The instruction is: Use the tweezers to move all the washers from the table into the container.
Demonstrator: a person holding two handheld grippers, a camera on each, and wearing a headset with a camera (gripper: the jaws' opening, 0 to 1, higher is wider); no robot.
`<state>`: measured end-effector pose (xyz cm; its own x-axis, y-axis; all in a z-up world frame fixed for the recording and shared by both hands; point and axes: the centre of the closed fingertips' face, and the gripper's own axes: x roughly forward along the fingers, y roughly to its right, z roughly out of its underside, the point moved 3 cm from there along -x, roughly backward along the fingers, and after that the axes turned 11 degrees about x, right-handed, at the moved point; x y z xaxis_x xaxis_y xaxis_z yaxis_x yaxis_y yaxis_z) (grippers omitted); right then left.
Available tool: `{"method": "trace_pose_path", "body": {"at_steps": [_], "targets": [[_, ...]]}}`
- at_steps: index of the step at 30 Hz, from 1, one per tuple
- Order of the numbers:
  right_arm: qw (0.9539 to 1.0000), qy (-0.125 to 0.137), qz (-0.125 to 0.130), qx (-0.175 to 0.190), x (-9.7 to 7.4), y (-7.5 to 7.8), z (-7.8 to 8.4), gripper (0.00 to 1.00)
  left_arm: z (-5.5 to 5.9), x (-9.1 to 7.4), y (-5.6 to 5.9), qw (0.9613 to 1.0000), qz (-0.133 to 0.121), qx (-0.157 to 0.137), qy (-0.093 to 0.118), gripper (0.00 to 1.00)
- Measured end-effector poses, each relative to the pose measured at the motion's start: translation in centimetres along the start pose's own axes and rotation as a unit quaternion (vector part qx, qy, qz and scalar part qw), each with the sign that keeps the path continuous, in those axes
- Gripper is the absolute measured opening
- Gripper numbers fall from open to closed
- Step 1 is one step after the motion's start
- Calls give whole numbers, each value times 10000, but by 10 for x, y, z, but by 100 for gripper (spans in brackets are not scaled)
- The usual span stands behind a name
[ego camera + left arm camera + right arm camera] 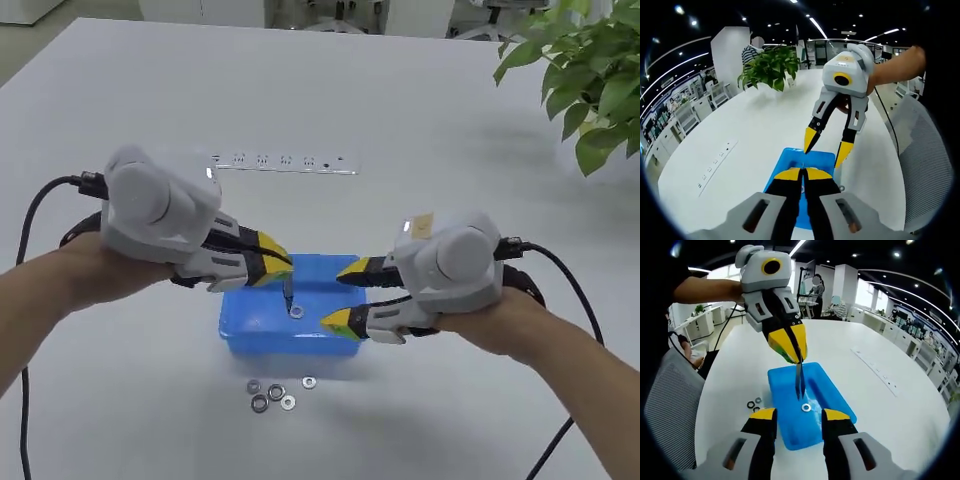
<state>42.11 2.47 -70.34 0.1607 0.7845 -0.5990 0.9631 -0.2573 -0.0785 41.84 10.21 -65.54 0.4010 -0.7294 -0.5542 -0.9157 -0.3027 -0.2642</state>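
**Tweezers over the container, one washer inside**

The left tongs (278, 262) are closed on the tweezers (288, 292), which point down into the blue container (245, 325) in the middle of the desk (420, 120). One washer (297, 312) lies on the container floor just beside the tweezer tips; whether they touch cannot be told. The right tongs (343, 296) hover at the container's right side with their jaws spread apart and nothing between them, facing the left tongs across the tweezers. A small cluster of loose washers (275, 393) lies on the desk just in front of the container's near wall. A white power strip (285, 162) lies farther back on the desk, and a leafy plant (590, 80) stands at the far right.
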Motion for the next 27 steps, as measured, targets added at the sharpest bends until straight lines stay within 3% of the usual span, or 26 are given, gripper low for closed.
{"method": "trace_pose_path", "body": {"at_steps": [15, 27], "targets": [[9994, 114, 211, 258, -27, -14, 9, 53, -10, -16, 5, 9999, -108, -3, -13, 5], [9989, 193, 241, 365, -42, -24, 17, 63, -19, -27, 13, 9999, -108, 42, 4, 5]]}}
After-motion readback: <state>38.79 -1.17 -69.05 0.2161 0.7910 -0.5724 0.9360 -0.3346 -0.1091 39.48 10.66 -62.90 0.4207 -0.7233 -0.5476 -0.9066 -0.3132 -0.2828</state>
